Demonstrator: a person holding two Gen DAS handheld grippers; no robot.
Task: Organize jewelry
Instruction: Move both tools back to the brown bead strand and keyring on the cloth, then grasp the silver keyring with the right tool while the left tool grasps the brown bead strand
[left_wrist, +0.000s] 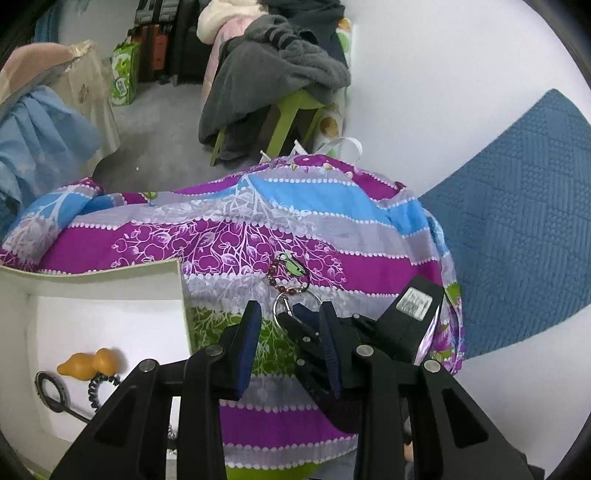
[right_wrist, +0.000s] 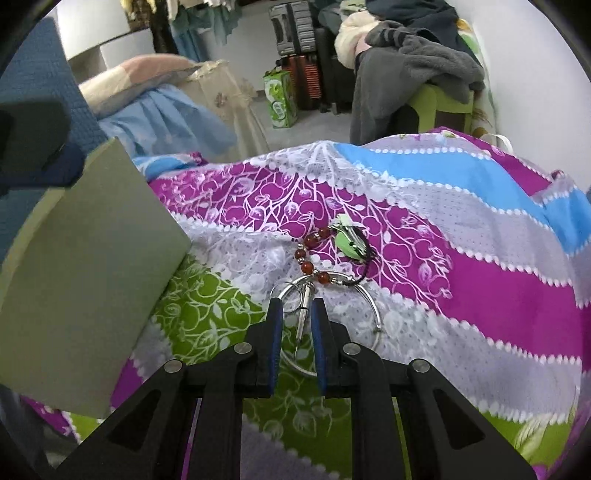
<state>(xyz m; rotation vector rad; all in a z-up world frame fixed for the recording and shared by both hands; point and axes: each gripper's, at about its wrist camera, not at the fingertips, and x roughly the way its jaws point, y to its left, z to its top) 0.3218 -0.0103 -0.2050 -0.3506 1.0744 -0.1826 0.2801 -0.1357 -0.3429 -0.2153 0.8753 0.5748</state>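
On the patterned bedspread (right_wrist: 461, 280) I've got my right gripper (right_wrist: 297, 334) down over the key ring (right_wrist: 295, 295), jaws narrowed around its little metal pick, though I can't swear they're pinching yet. The red bead bracelet (right_wrist: 310, 254) trails beyond it. My left gripper (left_wrist: 290, 328) waits alongside, jaws apart and empty, near the white box (left_wrist: 110, 325), ready to receive pieces.

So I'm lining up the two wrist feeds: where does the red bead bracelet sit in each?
Left wrist: red bead bracelet lies just above centre, beyond the fingertips on the patterned cloth.
Right wrist: red bead bracelet at centre, just ahead of the fingers.
Shared landmark: the green charm beside the beads.
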